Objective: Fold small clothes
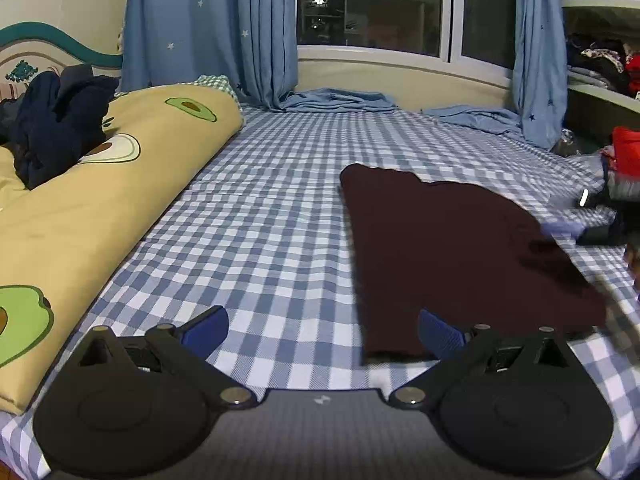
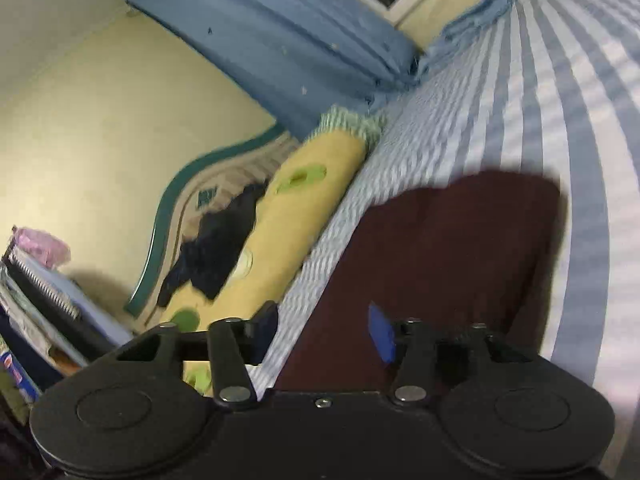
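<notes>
Maroon garment lies flat on the checked bedsheet, seemingly folded lengthwise; cross-fold likely left; left gripper wide, empty; right gripper wide, empty, over the cloth.

**Dark maroon garment lying flat on the checked bed**

We see one dark maroon garment spread flat on the blue-and-white checked sheet, toward the right half of the bed. It forms a long, roughly rectangular panel, narrower at the near end and wider farther out, with a slightly wavy far edge and almost no wrinkles. In the right wrist view the same garment fills the lower centre, its far edge rounded, though that picture is blurred and we cannot make out seams or type.
</notes>
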`<state>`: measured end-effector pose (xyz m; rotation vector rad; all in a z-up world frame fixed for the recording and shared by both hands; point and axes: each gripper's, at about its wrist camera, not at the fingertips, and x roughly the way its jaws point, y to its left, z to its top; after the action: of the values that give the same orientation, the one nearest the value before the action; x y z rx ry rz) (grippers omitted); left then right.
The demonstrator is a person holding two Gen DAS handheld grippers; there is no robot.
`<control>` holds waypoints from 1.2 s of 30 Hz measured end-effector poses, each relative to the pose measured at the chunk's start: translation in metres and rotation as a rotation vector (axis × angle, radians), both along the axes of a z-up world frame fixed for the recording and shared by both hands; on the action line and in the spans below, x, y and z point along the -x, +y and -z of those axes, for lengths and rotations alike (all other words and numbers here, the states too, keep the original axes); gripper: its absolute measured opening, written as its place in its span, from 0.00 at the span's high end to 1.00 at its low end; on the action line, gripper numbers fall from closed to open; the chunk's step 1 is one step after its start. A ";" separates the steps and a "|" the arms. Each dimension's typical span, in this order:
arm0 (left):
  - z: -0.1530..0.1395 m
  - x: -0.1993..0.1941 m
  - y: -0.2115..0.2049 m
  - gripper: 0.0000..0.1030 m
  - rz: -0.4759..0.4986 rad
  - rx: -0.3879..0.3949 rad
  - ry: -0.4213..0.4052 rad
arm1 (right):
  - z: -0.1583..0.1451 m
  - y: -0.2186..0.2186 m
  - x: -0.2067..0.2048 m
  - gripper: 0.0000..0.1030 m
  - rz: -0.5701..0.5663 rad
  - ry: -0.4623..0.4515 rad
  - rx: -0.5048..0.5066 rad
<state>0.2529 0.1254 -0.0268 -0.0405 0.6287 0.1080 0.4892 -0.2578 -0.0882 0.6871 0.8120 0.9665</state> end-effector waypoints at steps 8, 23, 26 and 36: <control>-0.019 0.037 -0.011 0.00 -0.007 -0.024 -0.037 | 0.048 -0.029 0.016 0.87 0.190 0.113 0.067; -0.022 0.051 -0.023 0.00 -0.009 -0.027 -0.023 | 0.034 -0.039 0.098 0.70 0.161 0.036 0.101; -0.025 0.049 -0.021 0.00 -0.011 -0.038 -0.024 | -0.005 -0.038 0.131 0.36 0.193 -0.092 0.169; -0.017 0.028 -0.022 0.00 0.014 -0.011 0.026 | -0.109 -0.030 0.213 0.01 0.418 -0.284 0.332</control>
<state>0.2252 0.1034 -0.0102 -0.0245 0.6538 0.0989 0.2760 -0.2877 0.0210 0.3957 0.5300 0.5169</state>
